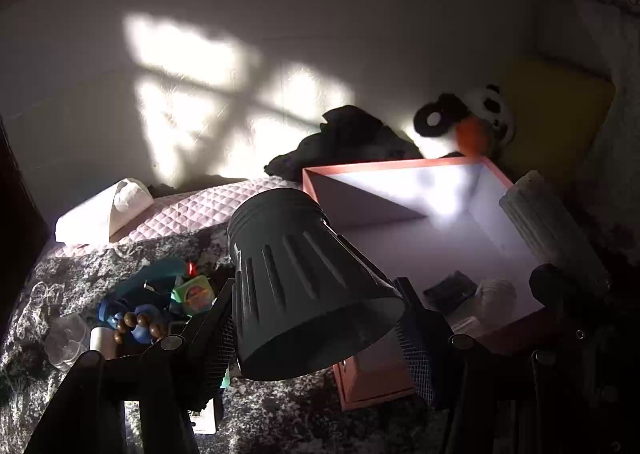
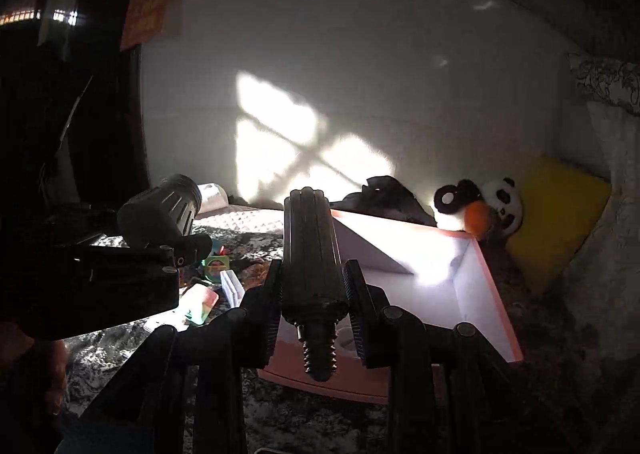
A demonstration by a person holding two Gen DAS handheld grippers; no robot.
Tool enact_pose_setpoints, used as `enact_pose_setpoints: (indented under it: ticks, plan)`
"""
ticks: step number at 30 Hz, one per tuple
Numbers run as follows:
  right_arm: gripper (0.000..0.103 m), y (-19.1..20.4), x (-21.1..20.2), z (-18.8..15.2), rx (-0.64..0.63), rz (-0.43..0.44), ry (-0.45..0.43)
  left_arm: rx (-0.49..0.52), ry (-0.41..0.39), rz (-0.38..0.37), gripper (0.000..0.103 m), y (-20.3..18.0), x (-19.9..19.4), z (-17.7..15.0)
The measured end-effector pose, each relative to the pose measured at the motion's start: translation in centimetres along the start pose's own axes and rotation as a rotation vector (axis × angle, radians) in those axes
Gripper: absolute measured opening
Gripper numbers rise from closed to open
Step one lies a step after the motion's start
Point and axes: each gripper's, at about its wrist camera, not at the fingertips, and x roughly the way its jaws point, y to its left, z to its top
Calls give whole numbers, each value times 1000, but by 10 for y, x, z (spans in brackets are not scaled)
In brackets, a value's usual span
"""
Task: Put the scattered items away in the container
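Observation:
My left gripper [image 1: 316,350] is shut on a dark ribbed cone-shaped shade [image 1: 304,286], held above the bedspread just left of the pink box [image 1: 384,165]. The box has a white inside, with a dark item [image 1: 450,292] and a white knitted piece [image 1: 496,298] on its floor. My right gripper [image 2: 314,306] is shut on a pale ribbed bulb [image 2: 312,246], screw base towards the camera, over the box's [image 2: 498,298] near-left corner. In the right wrist view the left gripper [image 2: 172,238] and shade [image 2: 160,209] are at left. Scattered items lie left of the box: wooden beads [image 1: 136,324], a clear cup [image 1: 66,338], a green packet [image 1: 196,294].
Behind the box lie a black cloth [image 1: 352,137], a panda plush [image 1: 488,109] and a yellow cushion [image 1: 560,113] against the sunlit wall. A white tissue pack [image 1: 100,209] rests on a pink quilted pad [image 1: 192,209]. A hand [image 2: 36,366] shows at the lower left.

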Motion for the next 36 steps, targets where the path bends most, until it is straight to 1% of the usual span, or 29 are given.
enact_pose_setpoints:
  ticks: [2,6,9,11,12,13,14,15,16,18,21,24,27,31,36]
  plan:
    - [31,-26,13,-4,35,-42,24,22,13,-23,62,-22,16,7]
    - [31,-68,36,-15,103,-94,57,50,46,-55,62,-55,51,14]
    - [32,-92,58,-20,144,-117,71,59,70,-50,63,-70,75,18]
    - [32,-104,72,-22,176,-137,70,66,101,-52,68,-75,90,20]
    - [33,-110,79,-22,197,-137,70,68,102,-34,75,-75,94,21]
    - [35,-116,85,-21,218,-132,70,70,94,-17,79,-73,95,22]
    - [49,-121,91,-21,242,-130,72,68,85,-12,80,-69,96,23]
    - [66,-126,93,-21,268,-130,69,66,77,-7,85,-65,96,25]
    - [71,-130,92,-20,289,-127,51,60,70,0,88,-58,93,26]
    - [72,-135,90,-19,322,-119,23,50,55,16,89,-45,87,30]
    - [72,-120,79,-12,280,-116,-7,12,29,34,89,-16,70,34]
    - [72,-95,64,-2,231,-112,-45,-28,4,51,89,12,48,35]
    - [72,-67,48,6,188,-94,-83,-59,-19,75,89,40,22,29]
    - [72,-23,24,11,127,-67,-114,-91,-34,112,90,78,-12,10]
    - [73,39,8,6,48,-6,-111,-130,-27,165,91,130,-43,-28]
